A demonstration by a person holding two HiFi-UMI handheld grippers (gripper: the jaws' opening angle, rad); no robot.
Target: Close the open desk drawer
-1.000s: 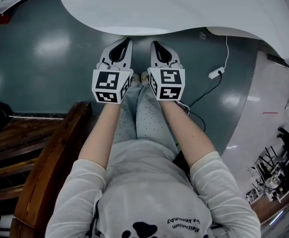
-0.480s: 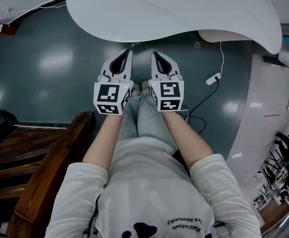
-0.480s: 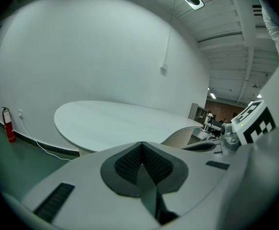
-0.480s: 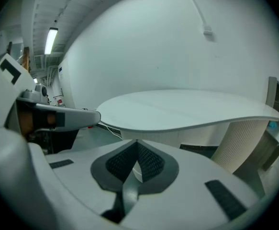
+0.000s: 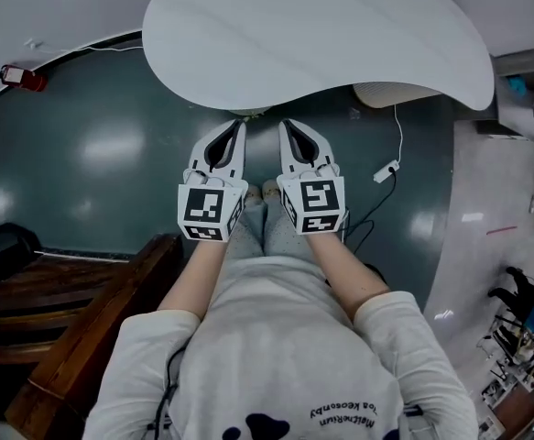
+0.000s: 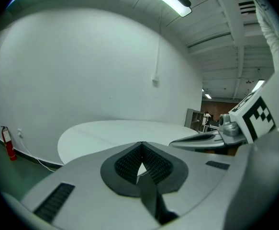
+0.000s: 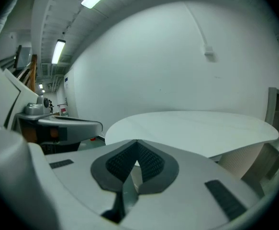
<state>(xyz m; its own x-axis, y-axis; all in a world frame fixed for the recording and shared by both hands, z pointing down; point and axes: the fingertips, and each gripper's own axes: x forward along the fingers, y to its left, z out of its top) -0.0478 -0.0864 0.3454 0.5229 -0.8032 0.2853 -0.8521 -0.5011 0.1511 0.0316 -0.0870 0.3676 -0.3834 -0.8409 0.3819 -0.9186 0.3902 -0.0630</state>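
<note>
The left grey claw (image 5: 236, 128) and right grey claw (image 5: 286, 126) are pinched together on nothing (side by side); the white oval counter (image 5: 321, 35) lies at twelve o'clock, equally near both; no drawer in view

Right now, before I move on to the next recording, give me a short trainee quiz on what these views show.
1. True or false: the left gripper and the right gripper both have their jaws shut with nothing between them.
2. Multiple choice: the white tabletop lies A) ahead of both grippers, B) behind them, C) between them.
3. Short answer: does any view show an open desk drawer?

Key: 1 true; 2 A; 3 no, none is visible.
</note>
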